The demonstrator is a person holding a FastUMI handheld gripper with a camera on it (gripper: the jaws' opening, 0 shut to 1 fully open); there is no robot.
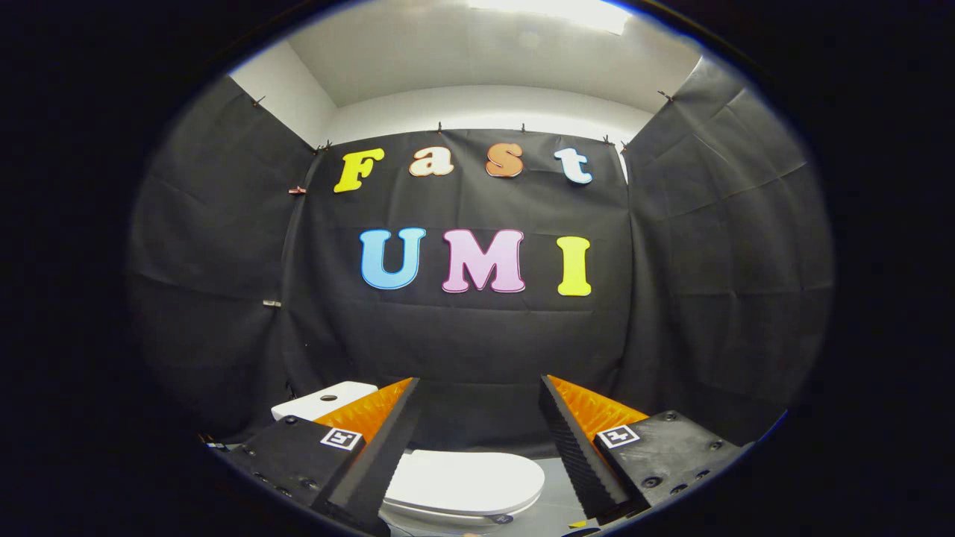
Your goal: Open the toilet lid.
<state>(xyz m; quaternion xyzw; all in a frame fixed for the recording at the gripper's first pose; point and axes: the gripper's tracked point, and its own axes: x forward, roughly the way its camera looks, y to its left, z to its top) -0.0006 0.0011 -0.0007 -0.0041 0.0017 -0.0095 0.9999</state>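
Holding the gripper (477, 388) above the toilet, fingers (373, 455) spread wide and gripping nothing. Carrying a square black-and-white marker (342, 438) on the left finger mount and a matching one on the right mount at 5 o'clock, neither giving any readable writing. Lying flat and closed, the white lid (466, 481), down at 6 o'clock between the fingers and well below their tips, touching neither. Showing a thin band of the seat or bowl rim under the lid's front edge, too narrow to tell which. Peeking out at 7 o'clock behind the left finger, the white tank (322, 400), partly hidden by that finger. Hiding the bowl (418, 513) itself under the lid and cutting off its base. Hanging behind everything, the black cloth wall (477, 343), creased and clipped along its top edge.
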